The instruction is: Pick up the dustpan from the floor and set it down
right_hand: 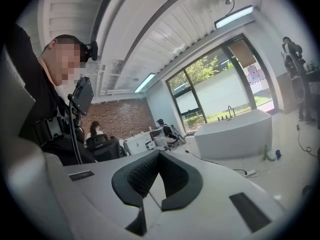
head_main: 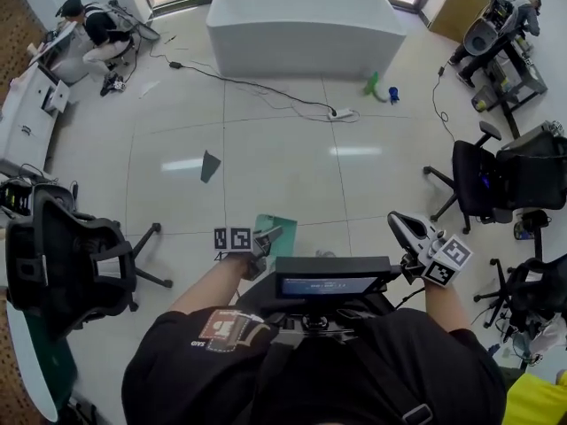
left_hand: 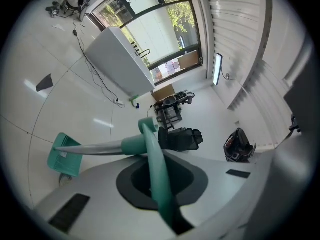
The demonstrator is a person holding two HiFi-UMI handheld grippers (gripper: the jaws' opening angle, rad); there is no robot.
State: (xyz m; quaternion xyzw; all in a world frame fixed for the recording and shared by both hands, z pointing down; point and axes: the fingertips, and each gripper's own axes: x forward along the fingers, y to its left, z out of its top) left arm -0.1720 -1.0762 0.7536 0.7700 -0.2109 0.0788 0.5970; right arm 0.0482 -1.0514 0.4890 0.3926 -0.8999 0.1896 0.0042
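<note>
Left gripper view first: saw the teal dustpan (left_hand: 65, 156) held by its handle (left_hand: 159, 184), that teal strip running straight down between the jaws of the left gripper (head_main: 266, 239), shut narrow on it. Followed a grey shaft (left_hand: 95, 148) from a teal collar out leftward to the ribbed pan, low over the pale floor tiles (left_hand: 30, 109). Could not tell whether the pan touched them.

Found the pan (head_main: 280, 234) in the head view too, just beyond the left gripper's tips, close in front of the person's body and beside the marker cube (head_main: 232, 238). Caught the right gripper (head_main: 400, 223) well apart on the other side, its 2 jaws drawn together on nothing, as borne out in the right gripper view. Noted a chest-mounted screen (head_main: 328, 283) between the 2 grippers.

Spotted, farther out, a dark scrap (head_main: 209, 165) lying on the tiles, a power strip (head_main: 344, 112) with its black cable, and a white bathtub (head_main: 306, 25) by the far windows. Marked a black office chair (head_main: 62, 259) at the left and another chair (head_main: 483, 180) at the right. Made out a seated person (head_main: 97, 29) at a desk in the far left corner.
</note>
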